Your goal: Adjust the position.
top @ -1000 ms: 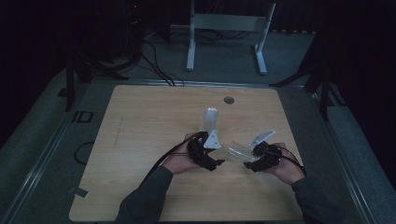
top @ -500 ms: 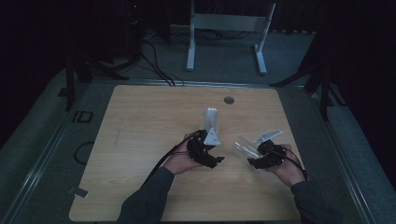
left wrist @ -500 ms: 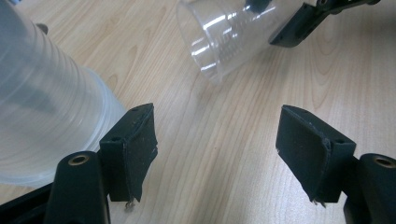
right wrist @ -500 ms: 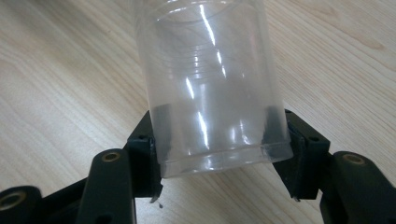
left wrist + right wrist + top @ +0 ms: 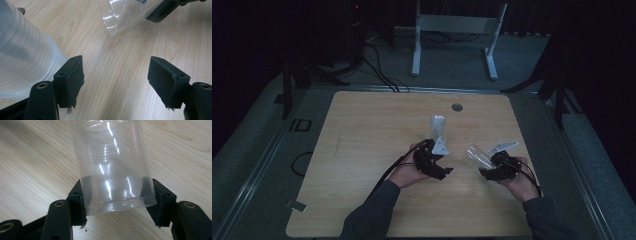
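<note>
A tall stack of clear plastic cups [image 5: 437, 126] stands on the wooden table [image 5: 362, 135], just beyond my left gripper [image 5: 439, 167]. In the left gripper view the stack [image 5: 22, 57] lies outside the left jaw. My left gripper [image 5: 116, 67] is open; its jaws have just been closing, with only bare wood between them. My right gripper [image 5: 492, 167] is shut on a single clear cup [image 5: 477, 155], held tilted above the table with its mouth toward the left gripper. The right gripper's [image 5: 116, 192] pads press both sides of the cup [image 5: 115, 167] near its base. That cup [image 5: 122, 15] also shows in the left gripper view.
A round grey grommet [image 5: 456, 107] sits in the table's far edge area. Behind the table stand white frame legs [image 5: 452, 30], with cables on the floor [image 5: 382, 70]. A small piece of tape [image 5: 297, 205] lies off the front left corner.
My right gripper and its cup have shifted slightly to the right, away from the stack. The left hand has stayed put.
</note>
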Available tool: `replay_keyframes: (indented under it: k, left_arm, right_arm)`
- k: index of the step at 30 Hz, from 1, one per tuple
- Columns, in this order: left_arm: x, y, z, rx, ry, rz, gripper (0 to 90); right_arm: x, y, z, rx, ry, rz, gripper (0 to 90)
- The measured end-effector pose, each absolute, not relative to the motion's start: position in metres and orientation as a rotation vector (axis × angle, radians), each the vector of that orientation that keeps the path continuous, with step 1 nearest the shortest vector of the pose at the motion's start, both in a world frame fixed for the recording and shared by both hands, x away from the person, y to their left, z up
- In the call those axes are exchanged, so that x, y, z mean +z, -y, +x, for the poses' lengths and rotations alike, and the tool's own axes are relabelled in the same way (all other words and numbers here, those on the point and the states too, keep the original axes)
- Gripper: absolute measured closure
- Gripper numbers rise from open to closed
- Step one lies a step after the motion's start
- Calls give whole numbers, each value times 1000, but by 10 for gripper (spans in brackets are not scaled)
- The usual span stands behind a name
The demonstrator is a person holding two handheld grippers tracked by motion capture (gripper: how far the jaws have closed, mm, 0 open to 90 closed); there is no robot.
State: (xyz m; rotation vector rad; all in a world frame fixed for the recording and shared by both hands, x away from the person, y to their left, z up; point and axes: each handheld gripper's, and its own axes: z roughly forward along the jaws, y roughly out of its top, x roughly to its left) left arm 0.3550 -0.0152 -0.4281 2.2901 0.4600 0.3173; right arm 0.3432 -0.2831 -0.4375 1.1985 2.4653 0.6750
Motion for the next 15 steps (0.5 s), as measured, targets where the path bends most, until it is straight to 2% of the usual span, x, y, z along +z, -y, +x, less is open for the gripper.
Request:
replay_keyframes:
  k: [15]
  left_arm:
    - [-427,15,357,309,-500,2257,287]
  right_arm:
    - [-442,286,340,763,-2356,1298,416]
